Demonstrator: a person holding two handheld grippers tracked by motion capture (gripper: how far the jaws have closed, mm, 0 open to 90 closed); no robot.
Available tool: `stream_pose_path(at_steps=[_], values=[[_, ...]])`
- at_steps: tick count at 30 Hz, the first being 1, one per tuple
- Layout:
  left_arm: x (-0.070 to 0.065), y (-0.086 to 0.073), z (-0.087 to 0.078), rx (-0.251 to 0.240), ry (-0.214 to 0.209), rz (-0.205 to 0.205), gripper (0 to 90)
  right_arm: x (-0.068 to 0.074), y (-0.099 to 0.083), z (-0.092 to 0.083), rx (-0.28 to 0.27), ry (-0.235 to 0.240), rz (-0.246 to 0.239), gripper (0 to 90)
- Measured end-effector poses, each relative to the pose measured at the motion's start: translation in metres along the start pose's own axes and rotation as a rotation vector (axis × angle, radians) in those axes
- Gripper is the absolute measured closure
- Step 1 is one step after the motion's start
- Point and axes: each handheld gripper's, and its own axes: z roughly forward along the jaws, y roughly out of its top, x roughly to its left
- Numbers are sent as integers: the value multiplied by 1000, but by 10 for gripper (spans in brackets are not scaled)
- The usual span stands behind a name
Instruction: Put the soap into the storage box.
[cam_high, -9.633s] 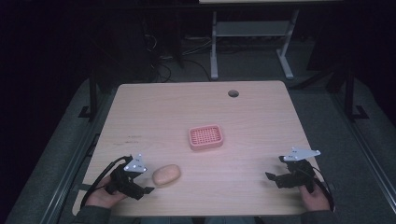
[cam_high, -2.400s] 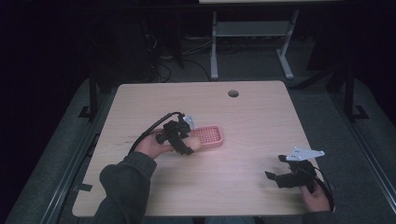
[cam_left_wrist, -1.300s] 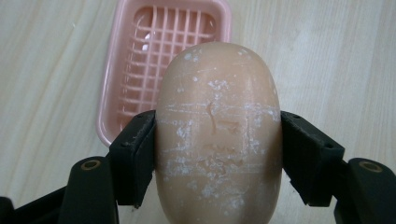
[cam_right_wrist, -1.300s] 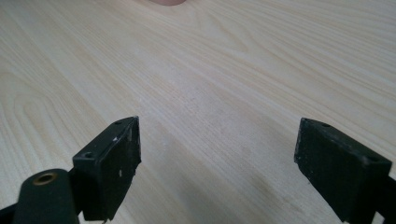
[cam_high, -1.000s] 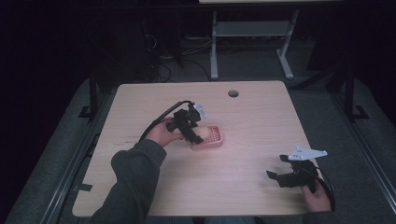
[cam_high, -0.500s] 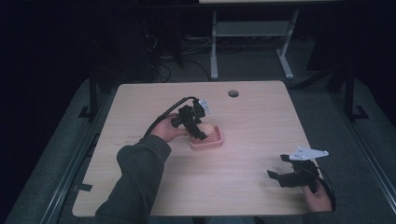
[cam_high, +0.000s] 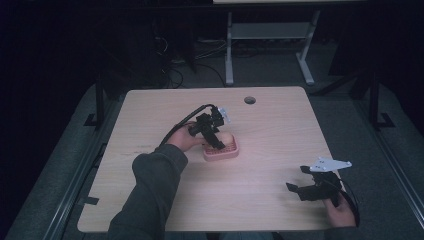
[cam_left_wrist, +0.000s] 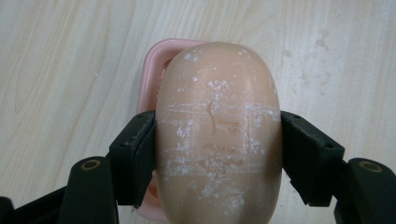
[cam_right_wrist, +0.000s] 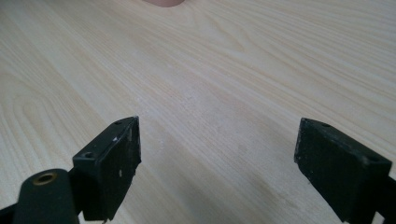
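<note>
The wooden table (cam_high: 270, 190) carries my work, and the pink soap dish (cam_high: 221, 150) near its middle is my landmark. Ten seconds ago my left gripper (cam_left_wrist: 217, 158) sat at the near left edge beside the bar of soap (cam_left_wrist: 218, 126); now it has carried the bar over and hovers just above the dish, jaws clamped on the bar's two long sides. The dish's rim (cam_left_wrist: 154, 65) peeks out beneath. I judge only lowering and letting go remain. My right gripper (cam_right_wrist: 217, 163) has stayed well right of the dish, near the table's front edge, jaws spread over bare wood.
</note>
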Motion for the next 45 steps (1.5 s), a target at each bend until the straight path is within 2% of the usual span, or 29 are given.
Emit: stream_pose_path(at_steps=[16,41,45], values=[[6,-3,22,39,-24,-19,324,0,-1,0,-4,5,4,141],[7,-3,27,53,-9,-13,321,0,-1,0,-3,4,5,141],[6,-2,24,32,3,-2,315,0,-1,0,-2,5,4,141]])
